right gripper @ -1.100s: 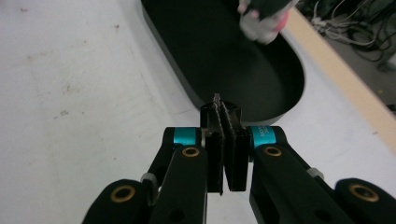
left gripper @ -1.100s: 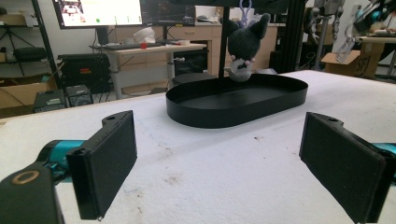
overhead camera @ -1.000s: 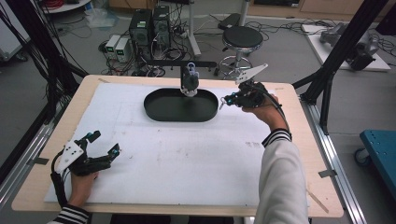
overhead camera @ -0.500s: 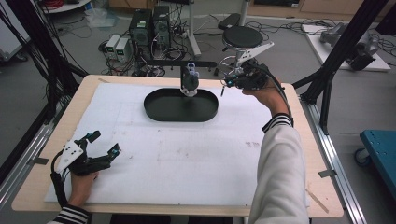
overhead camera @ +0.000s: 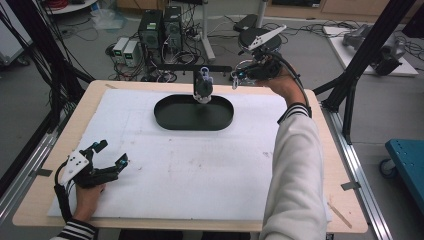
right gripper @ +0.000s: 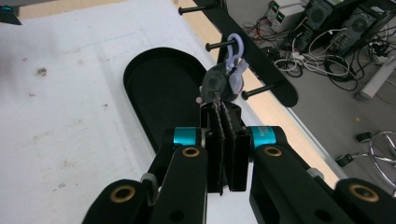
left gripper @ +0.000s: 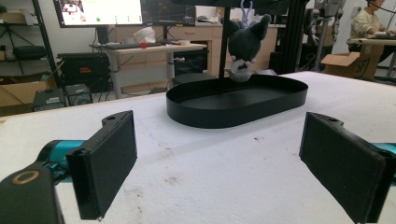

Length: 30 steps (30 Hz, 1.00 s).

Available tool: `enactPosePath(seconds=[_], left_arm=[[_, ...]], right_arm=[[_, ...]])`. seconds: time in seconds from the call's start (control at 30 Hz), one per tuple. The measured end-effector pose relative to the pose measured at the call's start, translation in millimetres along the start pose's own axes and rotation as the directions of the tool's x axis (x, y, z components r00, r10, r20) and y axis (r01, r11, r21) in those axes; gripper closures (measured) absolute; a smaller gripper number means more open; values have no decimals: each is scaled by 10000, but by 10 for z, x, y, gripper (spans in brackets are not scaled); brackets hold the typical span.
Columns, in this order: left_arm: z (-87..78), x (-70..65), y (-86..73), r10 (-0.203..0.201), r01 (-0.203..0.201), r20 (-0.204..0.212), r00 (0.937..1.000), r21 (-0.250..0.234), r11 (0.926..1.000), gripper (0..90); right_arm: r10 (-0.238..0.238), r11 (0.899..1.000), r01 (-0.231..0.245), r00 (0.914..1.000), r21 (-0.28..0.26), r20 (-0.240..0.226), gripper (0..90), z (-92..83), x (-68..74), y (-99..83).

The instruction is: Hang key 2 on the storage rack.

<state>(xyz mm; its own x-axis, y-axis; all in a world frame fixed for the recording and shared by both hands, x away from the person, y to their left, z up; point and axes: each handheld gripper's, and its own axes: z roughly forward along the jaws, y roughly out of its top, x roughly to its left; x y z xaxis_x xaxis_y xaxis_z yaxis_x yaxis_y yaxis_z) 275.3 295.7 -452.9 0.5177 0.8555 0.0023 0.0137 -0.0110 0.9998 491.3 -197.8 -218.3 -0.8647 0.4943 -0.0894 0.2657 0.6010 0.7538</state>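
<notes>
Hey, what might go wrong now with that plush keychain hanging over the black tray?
The plush keychain hangs by a thin loop on a peg; a nudge from the shut right gripper nearby might slip it off. The left gripper rests far away, open, so it likely couldn't catch a fall into the tray.

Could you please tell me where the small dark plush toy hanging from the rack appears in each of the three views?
High view: plush toy top centre, hanging over the tray's far rim.
Left gripper view: upper centre-right, above the tray.
Right gripper view: centre, just beyond the shut jaws.
Shared landmark: black oval tray.
</notes>
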Motion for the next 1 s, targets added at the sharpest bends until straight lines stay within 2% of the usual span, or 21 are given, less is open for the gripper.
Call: enactPosePath(seconds=[0.07, 0.57, 1.0], left_arm=[[0, -1, 0, 8, -8, 1, 10000, 2, 10000, 116], [0, 0, 0, 10, -10, -7, 10000, 12, 10000, 116], [-1, 1, 1, 21, -21, -1, 10000, 26, 10000, 116]], right_arm=[[42, 9999, -42, 10000, -92, -8, 887, 10, -25, 33], [-166, 9980, 184, 9994, 608, -290, 887, 177, -130, 262], [-274, 9940, 310, 9990, 1049, -358, 887, 364, -169, 240]])
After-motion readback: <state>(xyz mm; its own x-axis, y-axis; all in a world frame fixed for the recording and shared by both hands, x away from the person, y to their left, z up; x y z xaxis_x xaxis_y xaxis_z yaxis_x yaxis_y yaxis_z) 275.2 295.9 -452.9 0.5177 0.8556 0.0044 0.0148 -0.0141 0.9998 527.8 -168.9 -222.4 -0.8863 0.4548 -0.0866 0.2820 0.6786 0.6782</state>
